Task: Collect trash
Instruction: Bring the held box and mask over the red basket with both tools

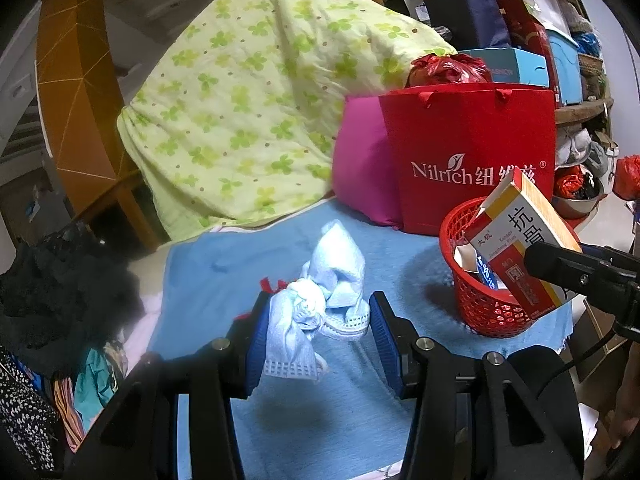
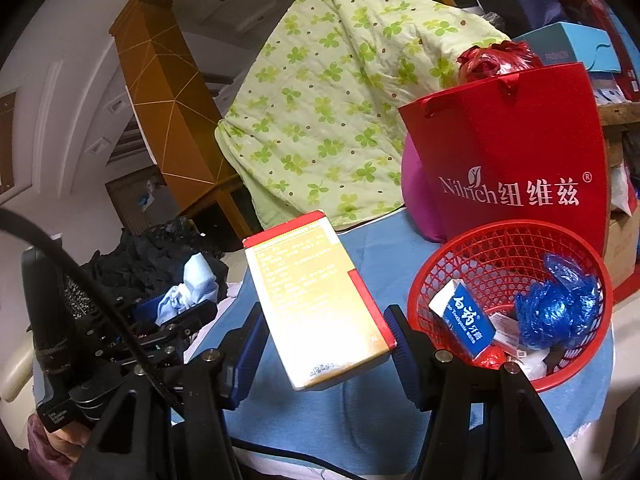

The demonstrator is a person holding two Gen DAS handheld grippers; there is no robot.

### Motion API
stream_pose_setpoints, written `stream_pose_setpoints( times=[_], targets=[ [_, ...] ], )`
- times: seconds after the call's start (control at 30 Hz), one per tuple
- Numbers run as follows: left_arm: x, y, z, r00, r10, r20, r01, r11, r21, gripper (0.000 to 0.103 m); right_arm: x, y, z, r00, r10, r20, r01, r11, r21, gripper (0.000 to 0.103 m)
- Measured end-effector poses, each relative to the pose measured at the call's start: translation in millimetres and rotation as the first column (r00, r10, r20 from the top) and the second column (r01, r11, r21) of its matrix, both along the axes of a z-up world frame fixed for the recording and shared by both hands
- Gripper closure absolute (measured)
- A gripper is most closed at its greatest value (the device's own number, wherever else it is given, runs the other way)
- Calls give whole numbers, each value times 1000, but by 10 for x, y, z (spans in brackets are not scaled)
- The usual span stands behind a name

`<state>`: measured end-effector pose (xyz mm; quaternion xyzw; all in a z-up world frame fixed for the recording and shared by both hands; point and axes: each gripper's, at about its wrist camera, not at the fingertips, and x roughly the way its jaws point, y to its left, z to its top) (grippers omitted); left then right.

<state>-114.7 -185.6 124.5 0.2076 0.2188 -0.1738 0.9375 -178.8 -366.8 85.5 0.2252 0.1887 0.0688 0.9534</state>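
My left gripper [image 1: 320, 304] is shut on a wad of crumpled light-blue face masks [image 1: 308, 308], held a little above the blue cloth [image 1: 224, 264]. The same wad [image 2: 188, 292] shows at the left of the right wrist view. My right gripper [image 2: 326, 318] is shut on a yellow, red and white medicine box [image 2: 316, 292], tilted and held by its long sides. The red mesh basket [image 2: 448, 268] stands just right of the box and holds a white-and-blue box [image 2: 464, 316] and crumpled blue plastic [image 2: 560, 304]. In the left wrist view the medicine box [image 1: 516, 240] hangs at the basket [image 1: 488, 312].
A red paper bag [image 1: 472, 136] and a pink cushion [image 1: 360, 168] stand right behind the basket. A green flowered quilt [image 1: 248, 92] is piled at the back. Dark clothes [image 1: 60, 288] lie at the left edge. Boxes and bags crowd the shelves at the right.
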Motion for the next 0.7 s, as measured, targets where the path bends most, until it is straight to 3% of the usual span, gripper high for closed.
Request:
stream_pose_setpoints(
  times=[0.7],
  targets=[
    [-98, -322, -35, 998, -59, 3, 59, 997, 44, 53, -138, -289, -40, 999, -52, 11, 51, 998, 44, 41]
  ],
)
